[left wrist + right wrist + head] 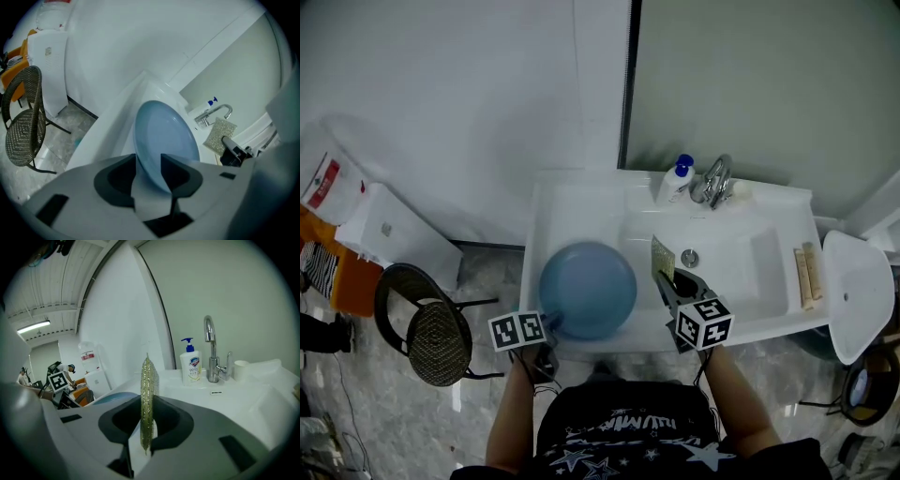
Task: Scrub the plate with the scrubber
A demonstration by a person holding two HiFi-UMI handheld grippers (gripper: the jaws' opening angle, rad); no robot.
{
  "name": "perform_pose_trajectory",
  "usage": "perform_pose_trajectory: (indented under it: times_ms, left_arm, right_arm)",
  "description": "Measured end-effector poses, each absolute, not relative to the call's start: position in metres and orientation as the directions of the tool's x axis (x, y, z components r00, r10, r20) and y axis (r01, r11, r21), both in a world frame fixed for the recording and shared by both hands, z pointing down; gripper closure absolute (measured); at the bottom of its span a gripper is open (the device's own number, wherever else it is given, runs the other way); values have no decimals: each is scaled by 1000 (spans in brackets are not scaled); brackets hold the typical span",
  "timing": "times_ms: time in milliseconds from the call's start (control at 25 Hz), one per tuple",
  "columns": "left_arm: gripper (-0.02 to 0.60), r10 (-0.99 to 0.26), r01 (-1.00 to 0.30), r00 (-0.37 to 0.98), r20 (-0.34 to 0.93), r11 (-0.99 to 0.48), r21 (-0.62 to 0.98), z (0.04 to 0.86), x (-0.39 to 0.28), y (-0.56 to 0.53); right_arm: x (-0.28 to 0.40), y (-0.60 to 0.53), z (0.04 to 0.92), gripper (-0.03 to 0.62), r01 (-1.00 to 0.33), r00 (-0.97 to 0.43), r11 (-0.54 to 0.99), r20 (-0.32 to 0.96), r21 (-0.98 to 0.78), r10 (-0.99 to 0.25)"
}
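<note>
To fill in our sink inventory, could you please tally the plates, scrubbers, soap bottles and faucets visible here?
plate: 1
scrubber: 1
soap bottle: 1
faucet: 1
Total: 4

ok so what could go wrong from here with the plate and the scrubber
1. The plate's rim sits between the left tool's jaws, but they stand apart and do not clamp it. Scrubbing now could send the plate sliding across the sink.
2. The right tool grips only the lower part of the scrubber, and most of it stands free. It may fold or slip out under pressure.
</note>
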State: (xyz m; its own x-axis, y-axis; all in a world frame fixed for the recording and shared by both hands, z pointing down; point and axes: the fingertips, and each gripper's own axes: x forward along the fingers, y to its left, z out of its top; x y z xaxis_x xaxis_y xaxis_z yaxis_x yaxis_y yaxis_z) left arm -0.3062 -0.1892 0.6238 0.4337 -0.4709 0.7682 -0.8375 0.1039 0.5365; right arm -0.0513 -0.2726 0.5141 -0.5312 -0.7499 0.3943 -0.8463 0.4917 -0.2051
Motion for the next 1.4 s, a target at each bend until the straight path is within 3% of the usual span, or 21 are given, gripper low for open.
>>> perform_pose_trajectory:
  times_ms: [320, 440, 680, 1400]
  left_arm:
    - [425, -389, -880, 383, 838, 123, 459, 635, -308, -194]
    - [488, -353, -892, 356, 865, 149, 428, 640, -312, -193]
    - [503, -343, -901, 336, 877, 154, 405, 642, -313, -195]
    - [545, -515, -811, 398, 759, 190, 554, 621, -317, -212]
  right_arm:
    - [-46, -271, 517, 523, -849, -528, 479, 387, -221, -756]
    - [-43, -271, 518, 523, -849, -528, 477, 384, -226, -758]
    - [-37, -274, 519, 523, -851, -525, 471, 383, -231, -760]
    - [-68, -272, 523, 523, -805, -581, 567, 423, -175, -695]
